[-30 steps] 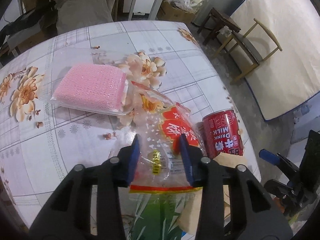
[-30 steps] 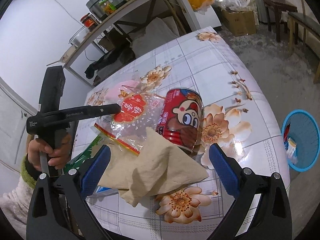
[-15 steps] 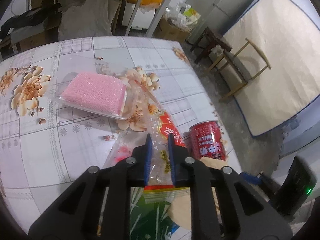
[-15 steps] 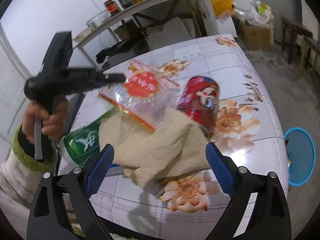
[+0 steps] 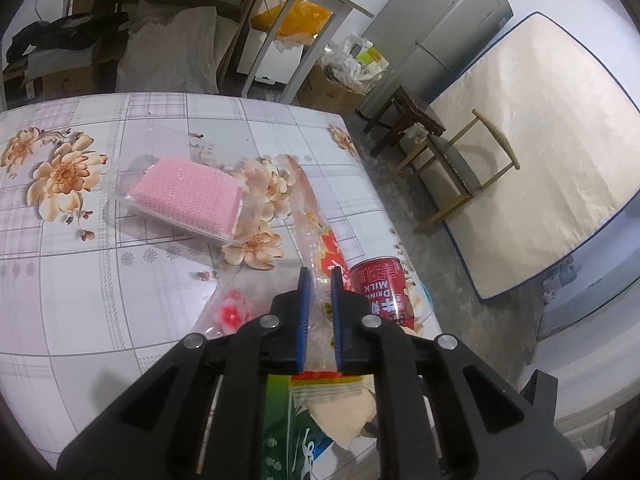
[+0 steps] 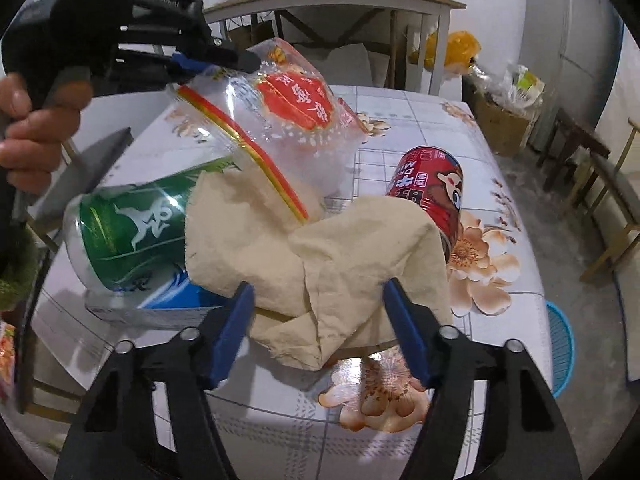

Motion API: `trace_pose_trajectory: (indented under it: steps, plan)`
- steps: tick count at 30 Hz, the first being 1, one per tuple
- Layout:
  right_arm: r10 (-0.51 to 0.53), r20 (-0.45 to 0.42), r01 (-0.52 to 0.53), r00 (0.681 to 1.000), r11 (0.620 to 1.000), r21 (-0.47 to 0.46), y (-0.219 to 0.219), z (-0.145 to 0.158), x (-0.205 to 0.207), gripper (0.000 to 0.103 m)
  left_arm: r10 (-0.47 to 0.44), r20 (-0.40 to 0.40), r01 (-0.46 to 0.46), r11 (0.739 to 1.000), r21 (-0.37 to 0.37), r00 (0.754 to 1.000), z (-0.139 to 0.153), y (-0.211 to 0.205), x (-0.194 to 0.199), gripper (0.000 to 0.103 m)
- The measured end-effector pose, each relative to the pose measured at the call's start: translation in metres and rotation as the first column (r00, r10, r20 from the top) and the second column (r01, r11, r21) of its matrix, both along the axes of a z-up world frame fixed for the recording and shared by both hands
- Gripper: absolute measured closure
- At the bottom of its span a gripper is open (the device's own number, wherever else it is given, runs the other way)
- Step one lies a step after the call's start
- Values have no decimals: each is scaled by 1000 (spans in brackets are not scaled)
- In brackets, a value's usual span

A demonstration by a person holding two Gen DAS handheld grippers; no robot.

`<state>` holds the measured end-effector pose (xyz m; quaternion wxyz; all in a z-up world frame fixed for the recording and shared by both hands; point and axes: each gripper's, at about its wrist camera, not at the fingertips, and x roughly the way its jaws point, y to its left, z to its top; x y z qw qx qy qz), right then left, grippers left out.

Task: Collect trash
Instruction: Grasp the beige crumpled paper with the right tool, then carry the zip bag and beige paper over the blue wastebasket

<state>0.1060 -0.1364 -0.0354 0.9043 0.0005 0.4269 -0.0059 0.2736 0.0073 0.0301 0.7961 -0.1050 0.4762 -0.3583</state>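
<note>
The left tool (image 5: 319, 312) is clamped on the clear plastic snack bag (image 6: 288, 120) with the red label, its blue pads pinching the film near the red-and-gold sealed edge; in the right wrist view the bag hangs lifted off the counter (image 6: 420, 128), its lower corner draped over the pile below. The right tool (image 6: 320, 320) stands wide open, jaws spread to either side of the crumpled beige paper napkin (image 6: 320, 256), which lies directly ahead of it and just beyond its fingertips, not yet gripped. The napkin is wider than it is deep from this tool's view, running roughly left to right across the gap, so the jaws straddle its near folded corner rather than its full span. It rests partly on the green can (image 6: 132, 232) lying on its side to the left, and against the red milk-drink can (image 6: 432, 188) to the right. The right tool is plainly the nearer one to the napkin. The blue basket (image 6: 562, 348) sits on the floor beyond the counter's right edge, likely the place for the trash.
</note>
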Motion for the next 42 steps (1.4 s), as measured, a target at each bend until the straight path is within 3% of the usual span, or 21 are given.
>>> trace_pose_trajectory:
  steps: [8, 15, 29, 36, 42]
  plan:
    - [-47, -41, 47, 998, 999, -24, -4, -7, -1, 79, 23, 2, -23, 999, -40, 1000, 7, 9, -1, 96]
    - [-52, -41, 53, 998, 998, 19, -7, -6, -12, 97, 34, 9, -33, 998, -49, 999, 11, 12, -5, 96]
    - [-57, 37, 47, 998, 971, 233, -34, 33, -32, 99, 49, 92, -42, 996, -76, 995, 46, 14, -21, 96]
    - [-120, 97, 92, 988, 964, 248, -61, 54, -44, 99, 40, 135, -29, 996, -84, 990, 64, 8, -35, 96]
    - [-235, 148, 191, 961, 946, 264, -103, 69, -63, 99, 8, 169, 8, 996, -91, 986, 79, -10, -46, 96]
